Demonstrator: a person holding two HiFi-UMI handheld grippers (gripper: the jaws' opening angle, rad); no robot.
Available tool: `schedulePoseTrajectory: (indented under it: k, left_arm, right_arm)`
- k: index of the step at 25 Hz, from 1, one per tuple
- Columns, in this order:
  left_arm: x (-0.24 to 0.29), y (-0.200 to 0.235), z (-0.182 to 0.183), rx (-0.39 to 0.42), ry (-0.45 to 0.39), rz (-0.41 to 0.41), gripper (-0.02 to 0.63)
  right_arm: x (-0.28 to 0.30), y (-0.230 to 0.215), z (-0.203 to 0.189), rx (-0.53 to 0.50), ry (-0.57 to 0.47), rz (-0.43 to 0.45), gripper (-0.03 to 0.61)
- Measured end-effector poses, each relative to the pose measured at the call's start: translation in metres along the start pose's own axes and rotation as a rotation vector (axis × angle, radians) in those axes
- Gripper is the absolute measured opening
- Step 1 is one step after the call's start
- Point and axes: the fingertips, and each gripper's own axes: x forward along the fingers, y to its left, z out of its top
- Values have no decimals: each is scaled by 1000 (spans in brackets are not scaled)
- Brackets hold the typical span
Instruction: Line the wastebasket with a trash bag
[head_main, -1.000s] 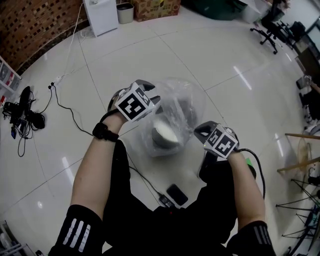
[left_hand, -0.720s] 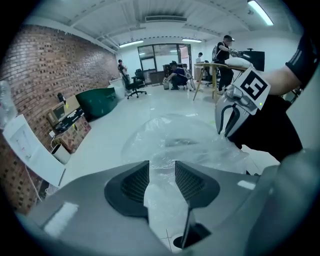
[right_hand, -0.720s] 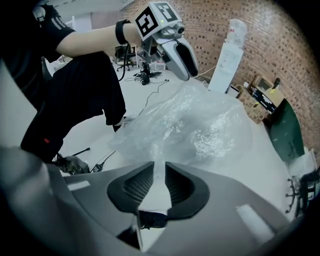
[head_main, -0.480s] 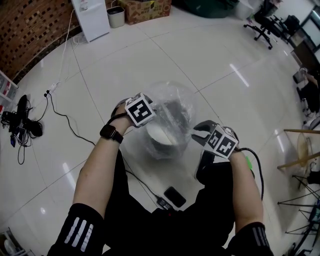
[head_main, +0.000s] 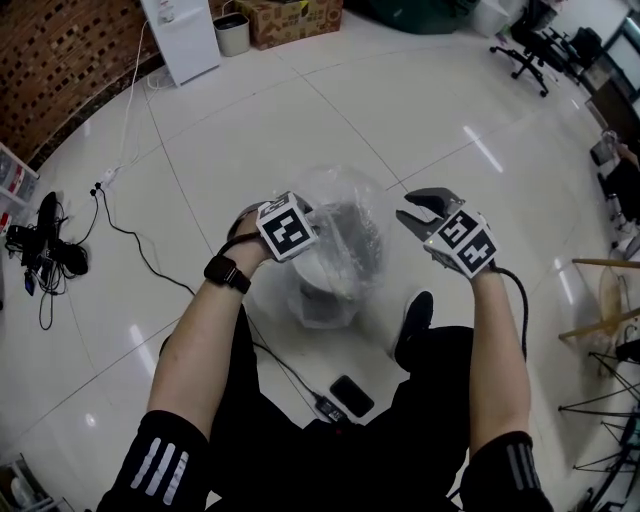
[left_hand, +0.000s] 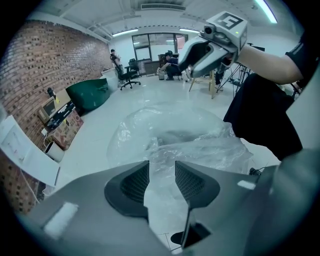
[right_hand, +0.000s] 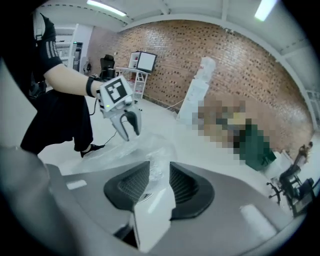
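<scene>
A clear trash bag (head_main: 345, 200) billows over a small pale wastebasket (head_main: 330, 275) on the white floor. My left gripper (head_main: 308, 242) is at the bag's left edge. In the left gripper view its jaws (left_hand: 162, 175) are closed on bunched film (left_hand: 200, 145). My right gripper (head_main: 418, 208) hangs raised to the right of the bag and apart from it. Its jaws have just been opening and grip nothing. In the right gripper view (right_hand: 160, 180) film (right_hand: 145, 147) shows only beyond the gap.
A dark phone (head_main: 352, 395) and a black cable (head_main: 130, 215) lie on the floor near the person's shoe (head_main: 413, 325). A white cabinet (head_main: 180, 35), a small bin (head_main: 232, 32) and a cardboard box (head_main: 295, 15) stand far back, an office chair (head_main: 535, 55) far right.
The right gripper let go of the bag's right edge, opened, and rose away from it. The left gripper sank with the bag's edge toward the basket, and the bag now sits lower.
</scene>
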Motion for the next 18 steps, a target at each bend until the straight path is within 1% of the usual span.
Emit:
schedulePoseTrajectory:
  k: [2, 4, 7, 9, 12, 18]
  left_arm:
    - [0, -1, -1, 6, 1, -4, 156]
    - [-2, -1, 0, 10, -8, -7, 156]
    - [-5, -2, 1, 19, -17, -19, 156]
    - [-7, -3, 3, 26, -22, -24, 156]
    - [-9, -3, 4, 33, -29, -24, 156]
    - [-10, 2, 0, 22, -23, -15, 156]
  right_arm:
    - [17, -14, 4, 41, -24, -37, 137]
    - [36, -21, 4, 89, -40, -50, 137]
    - [66, -21, -4, 142, -22, -23, 137]
    - [85, -16, -11, 154, 14, 21, 144]
    - [106, 9, -24, 161, 80, 125, 155]
    - [134, 75, -56, 58, 241, 292, 129]
